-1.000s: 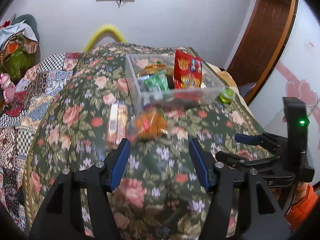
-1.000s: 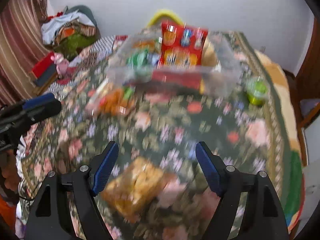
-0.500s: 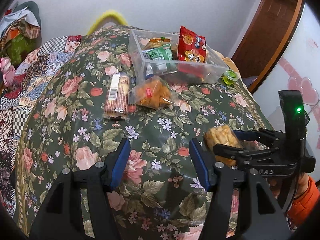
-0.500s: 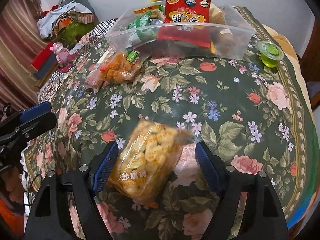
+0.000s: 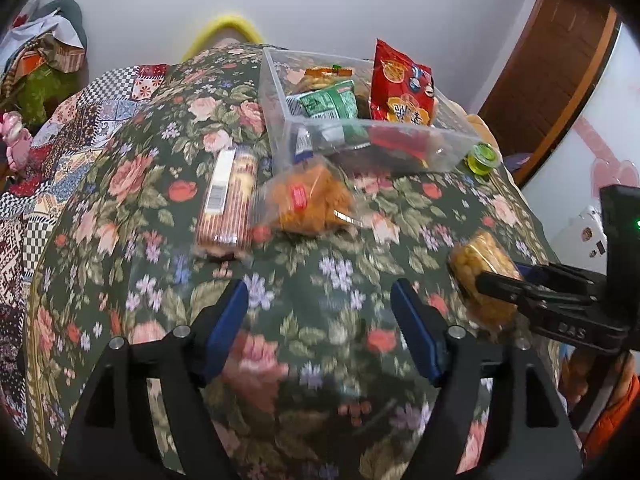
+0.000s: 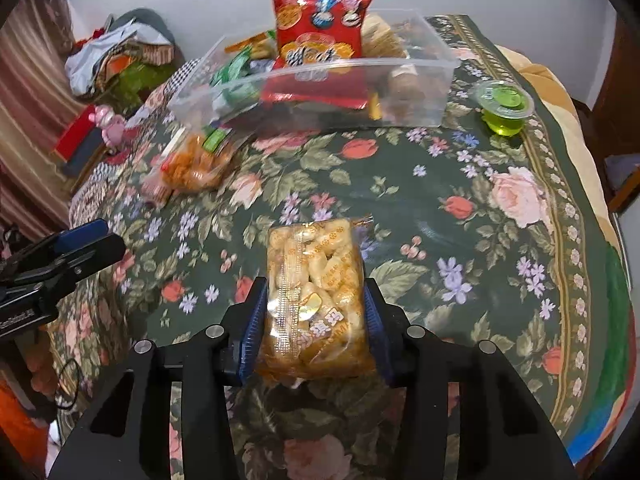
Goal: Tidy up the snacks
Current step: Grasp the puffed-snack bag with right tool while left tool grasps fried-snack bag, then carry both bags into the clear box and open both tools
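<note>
A table under a dark green cloth printed with pink roses [image 6: 472, 184] fills both views. At its far side stands a clear rectangular plastic bin [image 6: 420, 92], already loaded with packets, a tall red crinkly snack bag [image 6: 320, 36] leaning upright among them. Just in front of the bin's left corner lie a clear bag of orange fried snacks [image 5: 310, 202] and, beside it, a long clear-wrapped stack of brown biscuits [image 5: 230, 204]. A small green jelly cup with a foil lid [image 6: 505, 110] sits near the bin's right end.

The right gripper [image 6: 314, 320] is clamped on a clear pillow bag of pale yellow puffed snacks [image 6: 316, 292], pads pressing its two long sides near the bottom, the bag apparently lifted off the cloth. It looks light, air-filled and crushable, its film slick; a squeeze across the middle would likely hold better than the sealed ends.

The left gripper [image 5: 320, 330] hangs over the cloth with fingers spread wide, holding nothing.
</note>
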Available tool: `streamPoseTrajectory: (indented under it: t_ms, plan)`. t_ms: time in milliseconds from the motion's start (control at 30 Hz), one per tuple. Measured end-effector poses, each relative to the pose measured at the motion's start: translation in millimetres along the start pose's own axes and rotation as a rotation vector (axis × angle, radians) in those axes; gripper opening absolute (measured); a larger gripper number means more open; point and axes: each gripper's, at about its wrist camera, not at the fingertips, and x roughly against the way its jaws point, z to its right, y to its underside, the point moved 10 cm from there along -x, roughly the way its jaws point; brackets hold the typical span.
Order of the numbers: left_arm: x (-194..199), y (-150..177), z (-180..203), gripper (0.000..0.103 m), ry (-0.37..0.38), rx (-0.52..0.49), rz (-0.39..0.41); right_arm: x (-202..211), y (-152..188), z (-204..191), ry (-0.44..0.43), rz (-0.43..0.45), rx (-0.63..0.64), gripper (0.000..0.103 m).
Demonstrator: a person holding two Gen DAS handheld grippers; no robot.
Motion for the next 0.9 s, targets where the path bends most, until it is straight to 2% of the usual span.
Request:
streamPoseTrajectory:
  t_ms: [233, 333, 500, 700, 833, 900]
  plan:
    - [-23.7, -30.1, 0.8, 0.084, -0.024, -0.011, 0.019, 7.9, -26.1, 11.6, -0.007, 0.055, -0.023, 0.042]
    - [-36.0, -41.8, -0.3, 0.093, -0.029, -0.019, 0.026, 8.9, -35.9, 16.4, -0.013, 0.071, -0.033, 0.042]
    - [-65.5, -57.3, -7.0, 0.094, -0.056, -0.016, 0.004, 4.4, -45.9, 23.4, -0.007, 0.078, -0.031, 0.042]
    - [-91.0, -57.8, -12.7, 0.096, -0.090, -0.027, -0.025, -1.6, -49.0, 29.2, -0.019, 0.073, -0.041, 0.042]
    - [-107.8, -49.4, -13.8, 0.097, -0.072, -0.027, -0.083, -6.2, -47.7, 30.7, -0.024, 0.064, -0.047, 0.042]
    - [-109.0, -49.5, -14.9, 0.096, -0.065, -0.021, -0.069, -7.5, -46.4, 30.5, -0.030, 0.062, -0.052, 0.042]
